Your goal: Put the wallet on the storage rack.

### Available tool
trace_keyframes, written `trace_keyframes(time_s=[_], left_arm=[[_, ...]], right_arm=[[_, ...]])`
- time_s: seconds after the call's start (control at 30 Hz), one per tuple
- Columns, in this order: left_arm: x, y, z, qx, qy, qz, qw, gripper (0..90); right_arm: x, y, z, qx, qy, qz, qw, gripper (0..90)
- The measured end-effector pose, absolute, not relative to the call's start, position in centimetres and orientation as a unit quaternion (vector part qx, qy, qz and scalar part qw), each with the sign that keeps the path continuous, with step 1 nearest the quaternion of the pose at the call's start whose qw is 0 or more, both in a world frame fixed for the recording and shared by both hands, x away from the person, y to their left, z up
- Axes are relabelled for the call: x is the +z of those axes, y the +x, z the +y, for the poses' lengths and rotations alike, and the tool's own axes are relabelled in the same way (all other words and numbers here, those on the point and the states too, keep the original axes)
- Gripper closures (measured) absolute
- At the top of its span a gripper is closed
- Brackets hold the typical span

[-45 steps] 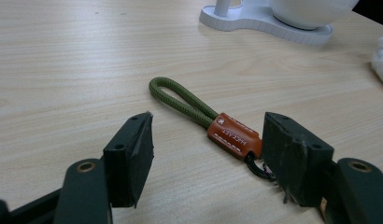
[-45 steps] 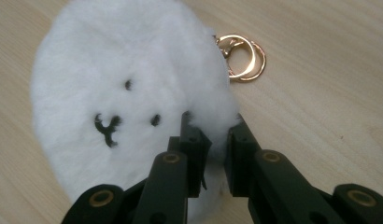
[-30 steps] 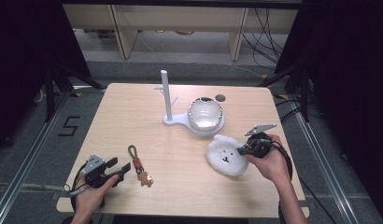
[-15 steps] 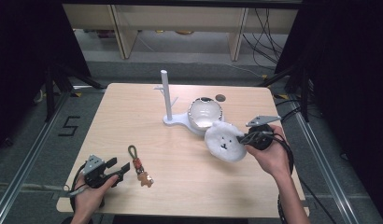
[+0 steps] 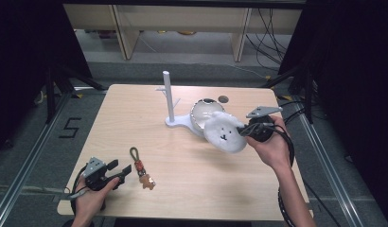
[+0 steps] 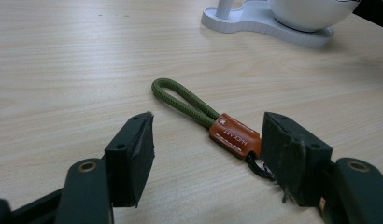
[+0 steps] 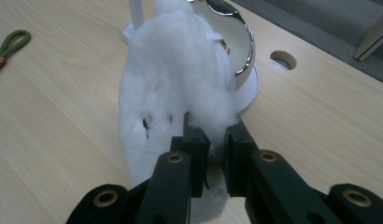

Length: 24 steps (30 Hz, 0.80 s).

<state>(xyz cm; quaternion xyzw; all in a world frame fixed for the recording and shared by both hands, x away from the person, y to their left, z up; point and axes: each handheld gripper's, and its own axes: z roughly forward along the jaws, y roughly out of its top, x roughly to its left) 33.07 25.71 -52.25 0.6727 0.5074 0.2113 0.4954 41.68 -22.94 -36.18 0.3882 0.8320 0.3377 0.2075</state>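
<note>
Pinching the white plush (image 5: 224,134) by its fluffy edge, the right claw (image 5: 244,130) holds it off the bench (image 5: 135,109) beside the bowl (image 5: 205,109), needing a firm, steady grip, while the left claw (image 5: 120,171) rests wide open and empty by the keychain (image 5: 140,166).

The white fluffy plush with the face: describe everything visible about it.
The white fluffy plush is a soft, flattish oval of fleecy fabric with a small dark stitched face turned toward the high view. It hangs tilted, clear of the table, pinched at its edge by the right gripper, in front of the white bowl on the stand's base.
</note>
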Motion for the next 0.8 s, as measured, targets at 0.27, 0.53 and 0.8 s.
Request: trace_keyframes(time_s=[0.27,0.53,0.8], left_arm=[[-52.3,33.0,25.7,0.212,0.674,0.508,0.493,34.6],[-52.3,33.0,25.6,0.212,0.674,0.505,0.495,34.8],[-52.3,33.0,25.6,0.213,0.674,0.506,0.495,34.9]], right_arm=[[-35.2,42.8,-22.1,0.346,0.389,0.826,0.217,82.8],[-34.8,44.2,-21.5,0.356,0.377,0.821,0.237,82.8],[-34.2,46.0,-20.3,0.363,0.374,0.817,0.246,82.8]])
